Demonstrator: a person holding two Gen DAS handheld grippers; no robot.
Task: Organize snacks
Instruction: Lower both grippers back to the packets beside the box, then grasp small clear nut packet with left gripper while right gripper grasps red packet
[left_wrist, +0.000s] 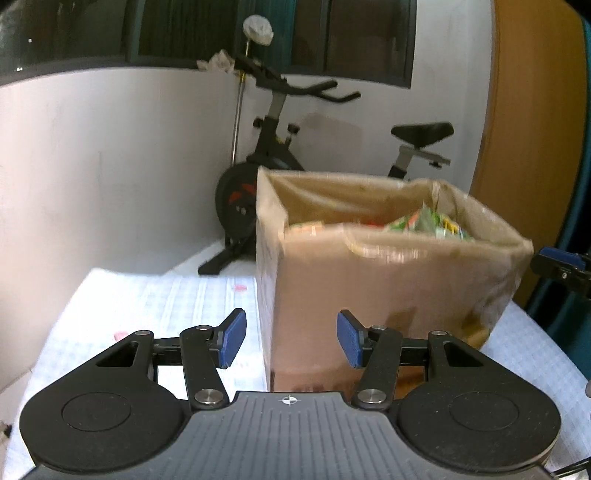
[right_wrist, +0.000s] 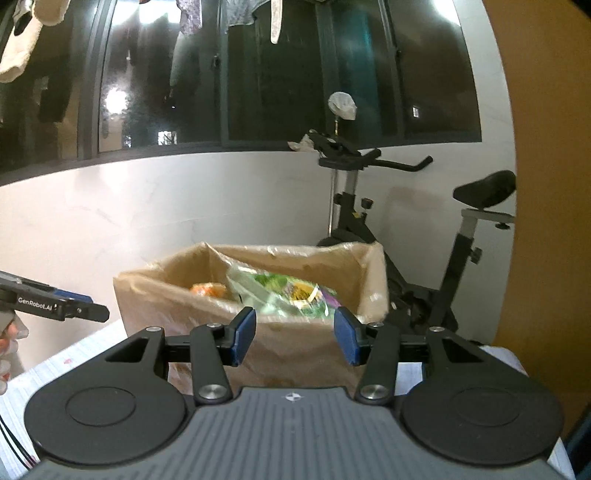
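Both hand-held grippers, left (left_wrist: 291, 343) and right (right_wrist: 294, 340), open, empty. Snack packs (right_wrist: 286, 295) in box (right_wrist: 295, 354): light, crinkly, slippery; pinch at edge seam.

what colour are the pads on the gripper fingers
Blue pads, clearest in the right wrist view.

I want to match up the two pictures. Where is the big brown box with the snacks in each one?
Left wrist view: the cardboard box fills the middle and right, close ahead.
Right wrist view: the box sits in the middle, lower and farther off.
Shared landmark: the exercise bike behind it.
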